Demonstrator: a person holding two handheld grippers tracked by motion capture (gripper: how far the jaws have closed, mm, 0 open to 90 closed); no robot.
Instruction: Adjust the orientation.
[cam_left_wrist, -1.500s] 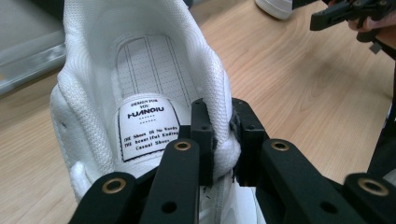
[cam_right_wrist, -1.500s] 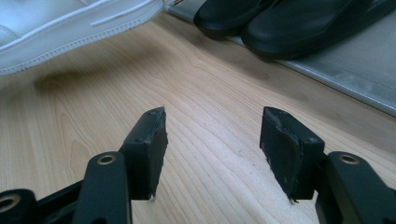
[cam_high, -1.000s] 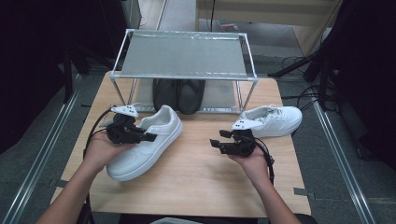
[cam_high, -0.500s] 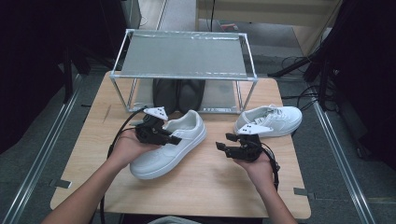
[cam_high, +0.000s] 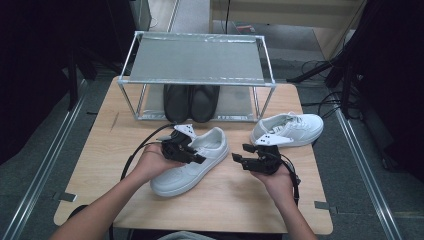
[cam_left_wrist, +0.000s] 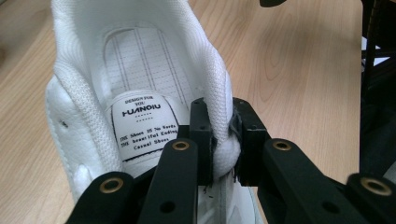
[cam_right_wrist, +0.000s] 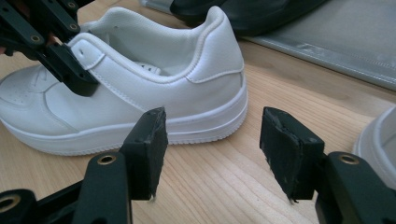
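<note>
A white sneaker (cam_high: 192, 161) lies on the wooden table (cam_high: 225, 205), toe toward the near left. My left gripper (cam_high: 192, 156) is shut on its padded collar; in the left gripper view the jaws pinch the collar (cam_left_wrist: 223, 149) beside the printed insole label (cam_left_wrist: 142, 122). My right gripper (cam_high: 239, 160) stands open just right of this sneaker's heel (cam_right_wrist: 219, 60), with nothing between its pads (cam_right_wrist: 149, 144). A second white sneaker (cam_high: 287, 129) rests at the right, behind the right hand.
A metal-framed rack (cam_high: 195, 60) with a grey top shelf stands at the table's back. A pair of black shoes (cam_high: 191, 102) sits under it. Cables trail from both grippers. Bare wood lies at the near edge and far left.
The left gripper has carried the white sneaker to the right, toward the table's middle. The right gripper has stayed open and shifted slightly.
</note>
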